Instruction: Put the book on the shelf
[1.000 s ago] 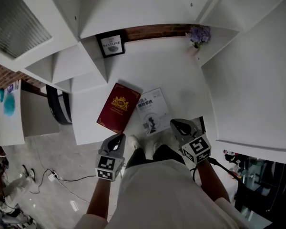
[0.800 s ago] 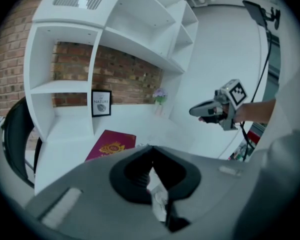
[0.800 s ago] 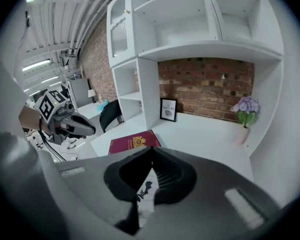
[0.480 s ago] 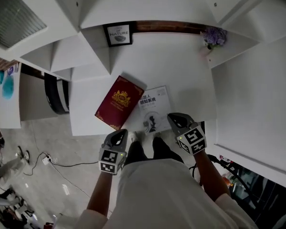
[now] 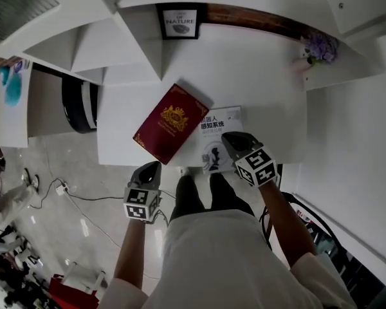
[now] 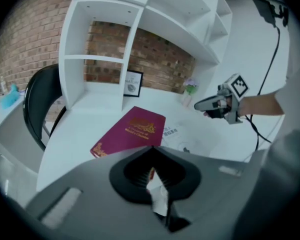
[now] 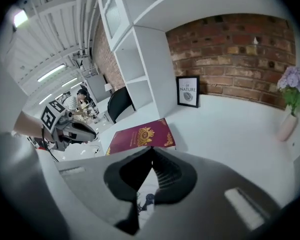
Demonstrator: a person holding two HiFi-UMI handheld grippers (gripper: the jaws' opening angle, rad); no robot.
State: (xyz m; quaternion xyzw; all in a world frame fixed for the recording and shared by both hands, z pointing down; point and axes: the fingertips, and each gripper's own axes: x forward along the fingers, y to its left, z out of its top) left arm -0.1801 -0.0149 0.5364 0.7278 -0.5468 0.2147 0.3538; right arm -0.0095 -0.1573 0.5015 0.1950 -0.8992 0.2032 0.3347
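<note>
The red book lies near the surface's front edge, touching a white book. The left gripper and right gripper are both closed and empty

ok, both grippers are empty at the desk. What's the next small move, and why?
Probably open the right gripper's jaws. Both it and the left gripper are shut and empty. The right one is over the white book, with the red book just beside it, and shut jaws can't take a book's edge.
</note>
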